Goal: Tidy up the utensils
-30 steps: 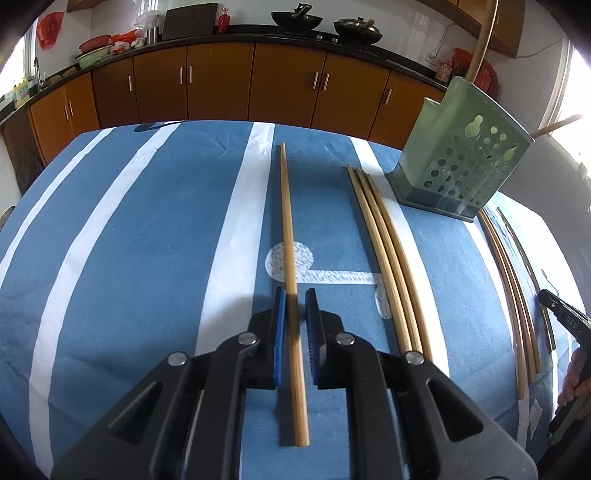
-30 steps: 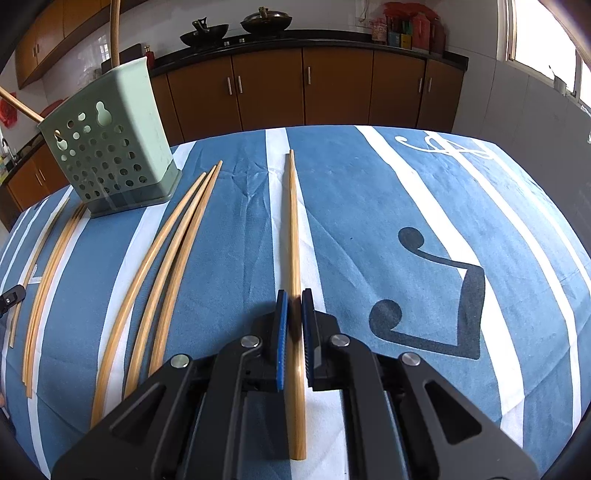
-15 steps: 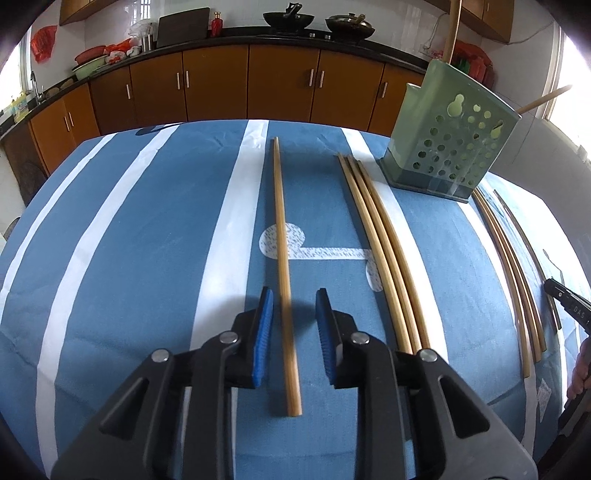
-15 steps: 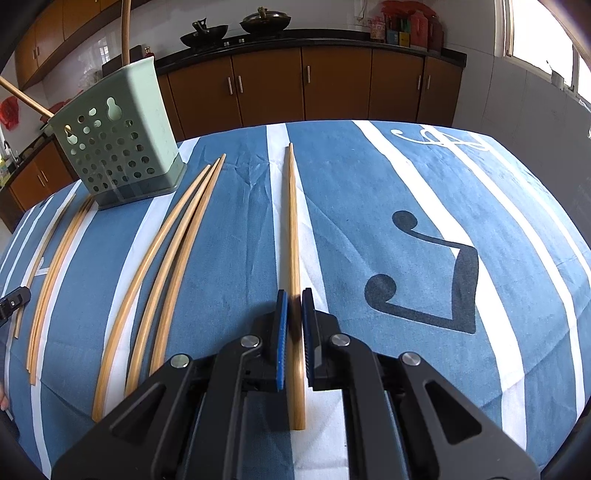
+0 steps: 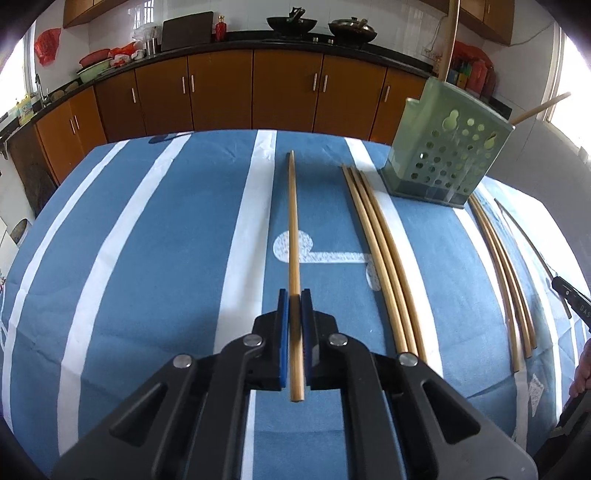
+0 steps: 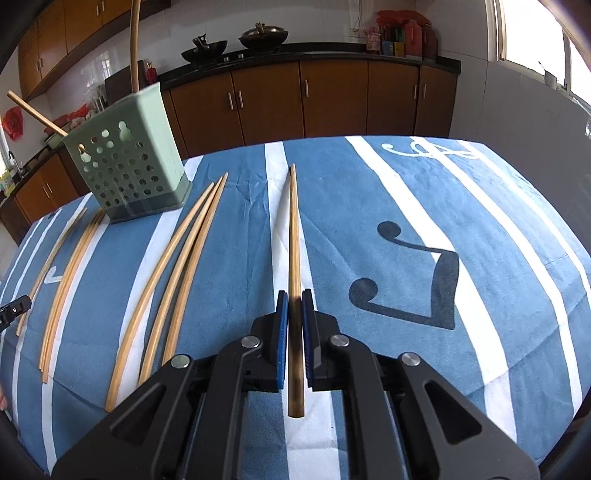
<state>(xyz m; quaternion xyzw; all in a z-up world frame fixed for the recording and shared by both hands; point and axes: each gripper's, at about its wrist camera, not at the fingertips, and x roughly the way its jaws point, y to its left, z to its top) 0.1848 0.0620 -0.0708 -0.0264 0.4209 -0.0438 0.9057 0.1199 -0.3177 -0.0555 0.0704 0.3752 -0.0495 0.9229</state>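
Striped tablecloth [image 5: 147,258] with chopsticks [image 5: 384,266], holder [image 5: 443,158]

Home kitchen: brown cabinets [image 5: 221,92], woks [image 5: 291,24] on dark counter [image 6: 306,50].

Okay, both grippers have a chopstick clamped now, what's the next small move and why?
Probably carry both toward the green holder. The left gripper and right gripper each pinch one chopstick, and the holder already has sticks standing in it.

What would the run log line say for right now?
left gripper: shut on chopstick | right gripper: shut on chopstick | green utensil holder: two chopsticks inside | loose chopsticks on tablecloth
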